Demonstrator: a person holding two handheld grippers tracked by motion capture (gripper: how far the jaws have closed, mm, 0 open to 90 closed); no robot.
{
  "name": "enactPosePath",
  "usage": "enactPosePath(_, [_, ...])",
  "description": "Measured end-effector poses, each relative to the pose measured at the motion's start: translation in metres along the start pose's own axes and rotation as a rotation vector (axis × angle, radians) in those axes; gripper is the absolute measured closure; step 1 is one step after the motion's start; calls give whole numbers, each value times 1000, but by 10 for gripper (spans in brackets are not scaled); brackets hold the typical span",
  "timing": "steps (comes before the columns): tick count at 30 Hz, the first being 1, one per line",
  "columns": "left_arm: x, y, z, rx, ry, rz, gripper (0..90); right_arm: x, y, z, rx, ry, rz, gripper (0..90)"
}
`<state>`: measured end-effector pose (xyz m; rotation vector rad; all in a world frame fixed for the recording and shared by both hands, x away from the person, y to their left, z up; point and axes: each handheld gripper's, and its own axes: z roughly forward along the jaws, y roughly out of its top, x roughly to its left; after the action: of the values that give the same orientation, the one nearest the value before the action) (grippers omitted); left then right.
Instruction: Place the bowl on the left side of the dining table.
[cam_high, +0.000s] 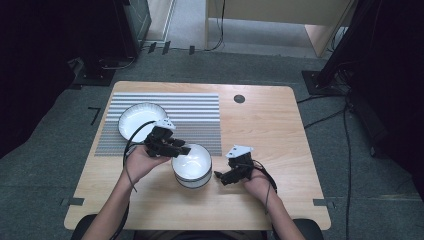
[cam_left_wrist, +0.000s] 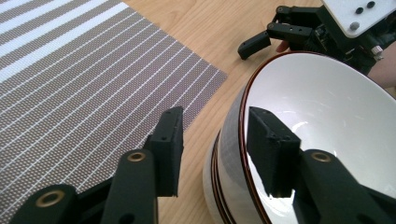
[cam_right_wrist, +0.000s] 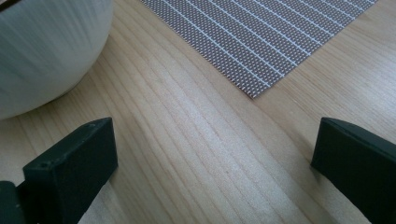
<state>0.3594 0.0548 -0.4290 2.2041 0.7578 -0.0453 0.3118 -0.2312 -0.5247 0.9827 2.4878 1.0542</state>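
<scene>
**Thin hold on a stacked bowl's rim**

Here, the left gripper (cam_high: 167, 142) is straddling the rim of the top white glazed bowl with the dark red edge (cam_high: 192, 161), one jaw inside, one outside; the jaws are standing apart around the wall, not yet pressing it. The bowl is sitting in a stack of like bowls near the table's middle, at 5 o'clock from the lone white bowl (cam_high: 141, 120) on the striped grey woven mat (cam_high: 197, 114). The right gripper (cam_high: 227, 172) is resting at the stack's 3 o'clock, jaws spread on nothing. Likely risks: the glazed rim slipping from a shallow pinch, or the lower bowls lifting along. The pale wooden table (cam_high: 265, 125) is standing on grey carpet, with cables and dark stands around it.
</scene>
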Motion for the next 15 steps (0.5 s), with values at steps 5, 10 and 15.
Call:
enactPosePath(5, [-2, 0, 3, 7, -5, 7, 610, 0, 0, 0, 0, 0, 0, 0])
enactPosePath(10, [-5, 0, 7, 18, -5, 17, 640, 0, 0, 0, 0, 0, 0, 0])
enactPosePath(15, [-4, 0, 7, 23, -16, 5, 675, 0, 0, 0, 2, 0, 1, 0])
